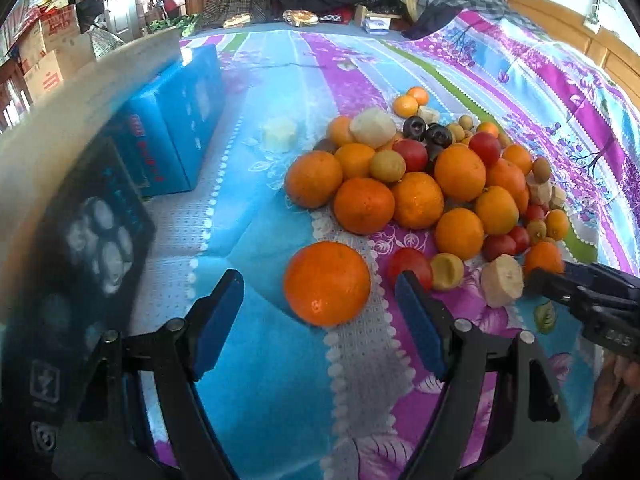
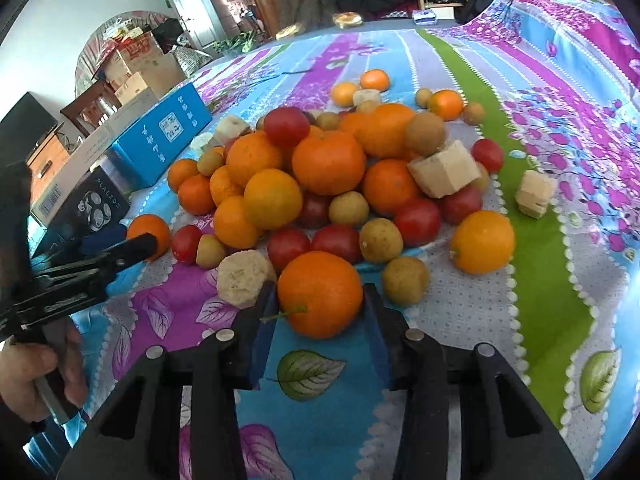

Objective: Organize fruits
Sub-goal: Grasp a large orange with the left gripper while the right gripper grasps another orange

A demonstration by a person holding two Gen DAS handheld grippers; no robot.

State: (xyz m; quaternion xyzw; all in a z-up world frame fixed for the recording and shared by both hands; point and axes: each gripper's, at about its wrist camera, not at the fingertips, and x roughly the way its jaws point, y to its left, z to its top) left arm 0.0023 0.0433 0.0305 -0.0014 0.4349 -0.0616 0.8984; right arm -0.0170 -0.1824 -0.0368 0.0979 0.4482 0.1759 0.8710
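- Right tool [image 2: 320,300]: pressed against both sides of a stemmed orange [image 2: 320,299] at the near edge of the fruit pile [image 2: 328,184]; the orange appears pinched between the blue pads.
- Left tool [image 1: 320,300]: spread wide, with a lone orange [image 1: 327,283] lying ahead between the fingers, untouched by either pad.
- Location: the fruit is heaped on a floral bedspread [image 2: 540,240], apparently on a bed; blue boxes [image 2: 160,136] stand to the left.
- Appearance: glossy oranges, red tomato-like fruits, tan longan-like fruits and pale peeled chunks are mixed.
- Risk: the round, smooth orange may slip from the pads if gripped off-centre.
- Risk: the neighbouring pale chunk [image 2: 244,278] and tan fruit [image 2: 405,280] sit just beside the fingers and may be knocked and rolled on the soft cloth.
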